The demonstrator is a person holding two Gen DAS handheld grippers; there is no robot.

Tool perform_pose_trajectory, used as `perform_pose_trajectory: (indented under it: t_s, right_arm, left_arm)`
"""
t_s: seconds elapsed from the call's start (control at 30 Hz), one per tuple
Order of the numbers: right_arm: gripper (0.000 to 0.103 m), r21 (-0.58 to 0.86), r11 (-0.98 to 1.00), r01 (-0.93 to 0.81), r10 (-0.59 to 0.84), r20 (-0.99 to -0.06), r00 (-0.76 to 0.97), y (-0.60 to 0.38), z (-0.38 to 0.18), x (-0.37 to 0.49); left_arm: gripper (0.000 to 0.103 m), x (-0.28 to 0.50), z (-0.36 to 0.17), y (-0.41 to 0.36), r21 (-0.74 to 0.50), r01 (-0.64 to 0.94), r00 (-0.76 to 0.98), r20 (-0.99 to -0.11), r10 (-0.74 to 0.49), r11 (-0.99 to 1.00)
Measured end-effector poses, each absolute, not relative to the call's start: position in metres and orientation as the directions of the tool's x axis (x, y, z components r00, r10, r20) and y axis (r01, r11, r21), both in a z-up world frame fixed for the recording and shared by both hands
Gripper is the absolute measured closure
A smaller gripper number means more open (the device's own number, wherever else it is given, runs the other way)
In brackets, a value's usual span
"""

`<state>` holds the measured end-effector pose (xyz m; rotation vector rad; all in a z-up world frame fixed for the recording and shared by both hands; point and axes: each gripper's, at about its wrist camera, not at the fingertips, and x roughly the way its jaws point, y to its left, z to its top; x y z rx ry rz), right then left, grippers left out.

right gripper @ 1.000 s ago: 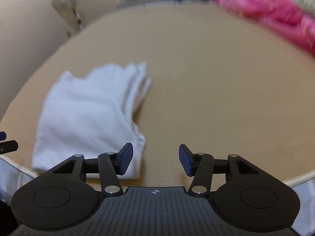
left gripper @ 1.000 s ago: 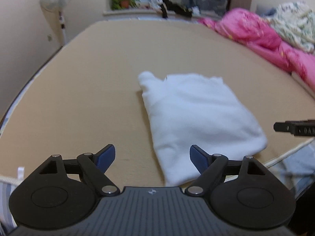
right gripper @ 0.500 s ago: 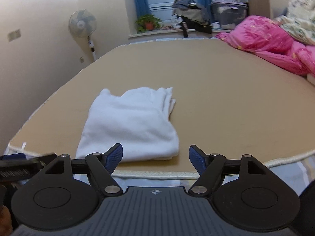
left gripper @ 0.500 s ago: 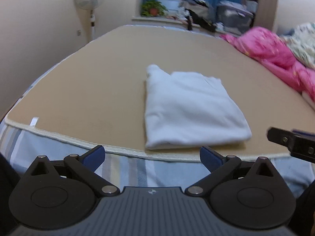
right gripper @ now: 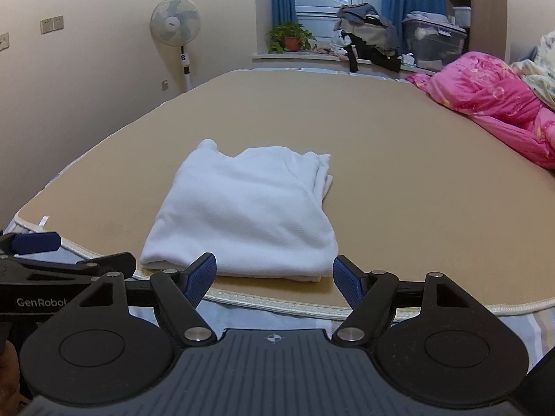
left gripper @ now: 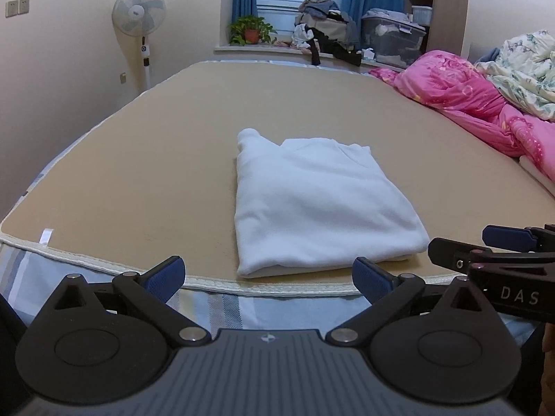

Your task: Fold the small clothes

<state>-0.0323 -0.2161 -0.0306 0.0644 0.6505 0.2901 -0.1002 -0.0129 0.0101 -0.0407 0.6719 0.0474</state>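
A white garment (left gripper: 319, 208) lies folded into a neat rectangle on the tan bed mat (left gripper: 138, 159), near its front edge. It also shows in the right wrist view (right gripper: 246, 215). My left gripper (left gripper: 269, 277) is open and empty, held off the front edge of the bed, short of the garment. My right gripper (right gripper: 274, 277) is open and empty, also back from the bed's edge, level with the garment's near edge. The right gripper shows at the right side of the left wrist view (left gripper: 492, 253).
A pink quilt (left gripper: 478, 104) and a floral blanket (left gripper: 523, 69) are piled at the right of the bed. A standing fan (left gripper: 138, 14) is at the far left wall. A windowsill with a potted plant (left gripper: 251, 31), clothes and a storage box (left gripper: 392, 34) is at the back.
Both grippers have pulled back and up from the garment to beyond the bed's front edge. The garment lies folded and has not moved.
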Motion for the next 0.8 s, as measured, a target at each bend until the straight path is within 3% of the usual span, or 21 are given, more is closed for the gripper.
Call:
perform_pose_trajectory:
  t_s: [0.8]
  right_arm:
    - [0.027,0.145,0.958,-0.248,0.285,-0.589,0.757,-0.2141,-0.0287,-0.0351]
  left_arm:
    - [0.001,-0.0958,0.0048,-0.0124,-0.039,-0.052,0.772,-0.635,0.015,0.998]
